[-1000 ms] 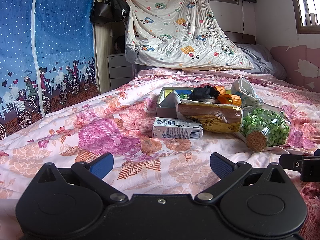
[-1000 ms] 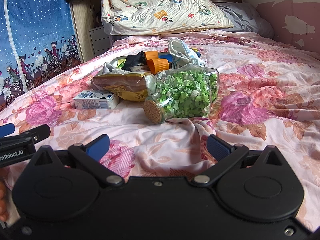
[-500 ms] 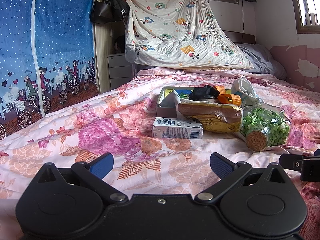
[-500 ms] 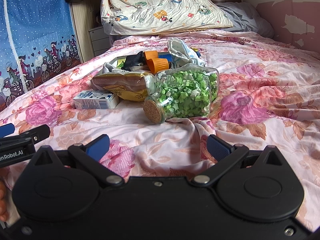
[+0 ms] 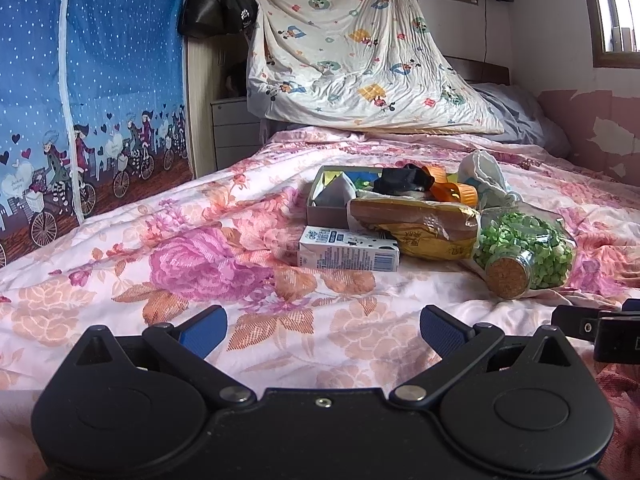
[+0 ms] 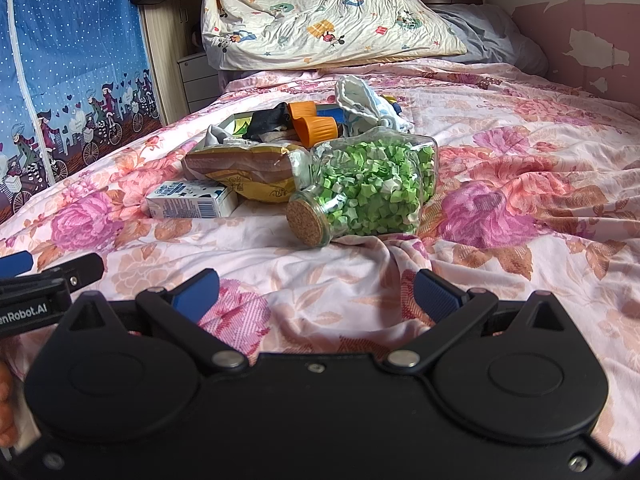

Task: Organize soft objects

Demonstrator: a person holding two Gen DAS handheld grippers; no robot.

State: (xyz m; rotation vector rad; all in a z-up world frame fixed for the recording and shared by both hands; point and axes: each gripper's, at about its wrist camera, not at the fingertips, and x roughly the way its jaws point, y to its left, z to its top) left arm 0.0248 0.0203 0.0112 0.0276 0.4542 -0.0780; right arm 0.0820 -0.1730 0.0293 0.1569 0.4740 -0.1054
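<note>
The bed fills both views, spread with a pink flowered sheet. At its head a cartoon-print quilt hangs down over a grey pillow. A blue curtain with cyclists runs along the left side, with black bags hung beside it above a drawer unit.

The pile of things sits in the middle of the bed, well ahead of both tools. The jar of green paper stars lies on its side, cork stopper toward the cameras. Just left of it, touching, lies a bread bag. In front of the bread, a milk carton lies flat. Behind the bread stands an open box holding a grey folded cloth and coloured bits. A black cloth is draped over the back of the pile, next to orange caps. A white cloth with blue trim is bunched at the far right of the pile, behind the jar.

The left gripper hovers low over the sheet, fingers spread wide, holding nothing. The right gripper does likewise just beside it, fingers spread and empty. At the lower left edge of the right view a bit of the person's hand shows.
</note>
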